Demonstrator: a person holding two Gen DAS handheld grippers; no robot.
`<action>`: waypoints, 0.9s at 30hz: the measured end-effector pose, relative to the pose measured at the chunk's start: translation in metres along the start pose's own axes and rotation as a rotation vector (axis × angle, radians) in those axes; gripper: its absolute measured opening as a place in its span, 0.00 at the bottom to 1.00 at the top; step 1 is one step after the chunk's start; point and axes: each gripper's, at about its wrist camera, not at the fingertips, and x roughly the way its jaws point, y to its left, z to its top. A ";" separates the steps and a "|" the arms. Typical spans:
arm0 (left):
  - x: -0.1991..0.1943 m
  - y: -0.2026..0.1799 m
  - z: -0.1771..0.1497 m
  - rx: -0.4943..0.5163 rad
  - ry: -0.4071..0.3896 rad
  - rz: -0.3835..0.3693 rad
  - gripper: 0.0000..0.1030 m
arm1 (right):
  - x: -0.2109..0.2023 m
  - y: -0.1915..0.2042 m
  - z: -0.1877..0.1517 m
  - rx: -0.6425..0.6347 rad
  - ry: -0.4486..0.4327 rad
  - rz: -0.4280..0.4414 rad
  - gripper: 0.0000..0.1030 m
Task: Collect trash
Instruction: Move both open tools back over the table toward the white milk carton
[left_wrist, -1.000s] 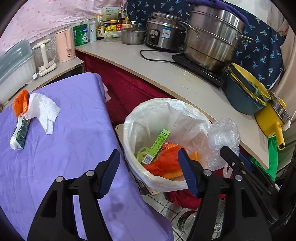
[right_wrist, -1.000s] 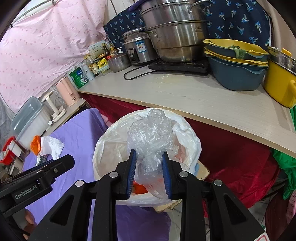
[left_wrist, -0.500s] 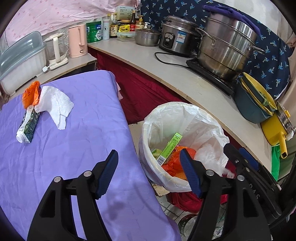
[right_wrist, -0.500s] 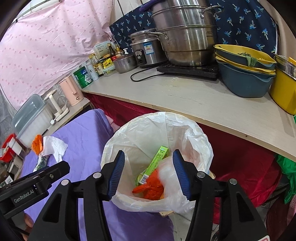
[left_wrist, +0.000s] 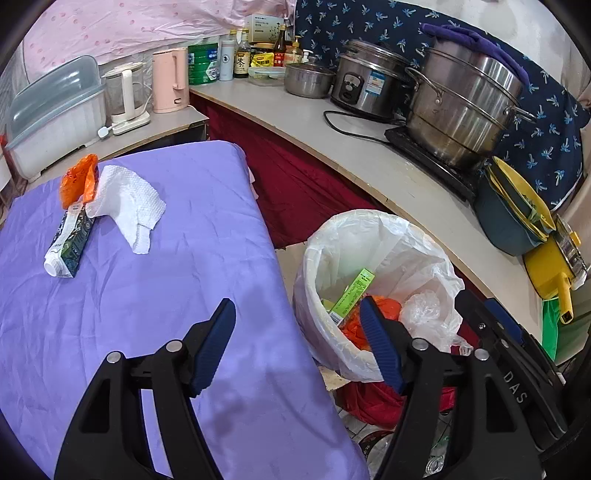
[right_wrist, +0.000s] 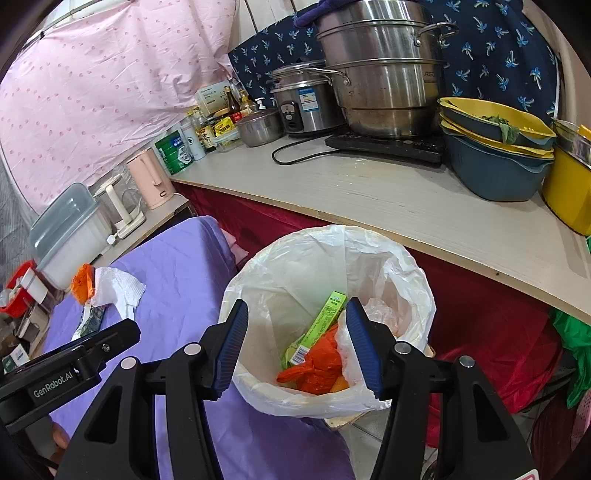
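Both claws released over lined bin
Right claw (right_wrist: 295, 345) and left claw (left_wrist: 297, 345) are held empty; clear bag (left_wrist: 424, 314) is seen in the trash bin (right_wrist: 258, 280).

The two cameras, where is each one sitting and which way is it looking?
Left wrist: sits on the left gripper, looks down over the purple cloth; its open fingers and the right gripper's edge show.
Right wrist: sits on the right gripper, looks down into the trash bin; its open fingers and the left gripper's side show.
Both see: bin, cloth, white paper towel, counter.
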 end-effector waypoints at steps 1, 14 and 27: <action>-0.002 0.002 0.000 -0.004 -0.004 0.004 0.68 | -0.001 0.003 0.000 -0.003 -0.001 0.003 0.53; -0.027 0.054 -0.001 -0.078 -0.050 0.049 0.72 | -0.006 0.051 -0.002 -0.062 -0.003 0.048 0.54; -0.041 0.145 -0.009 -0.207 -0.059 0.130 0.72 | 0.011 0.123 -0.021 -0.154 0.047 0.124 0.54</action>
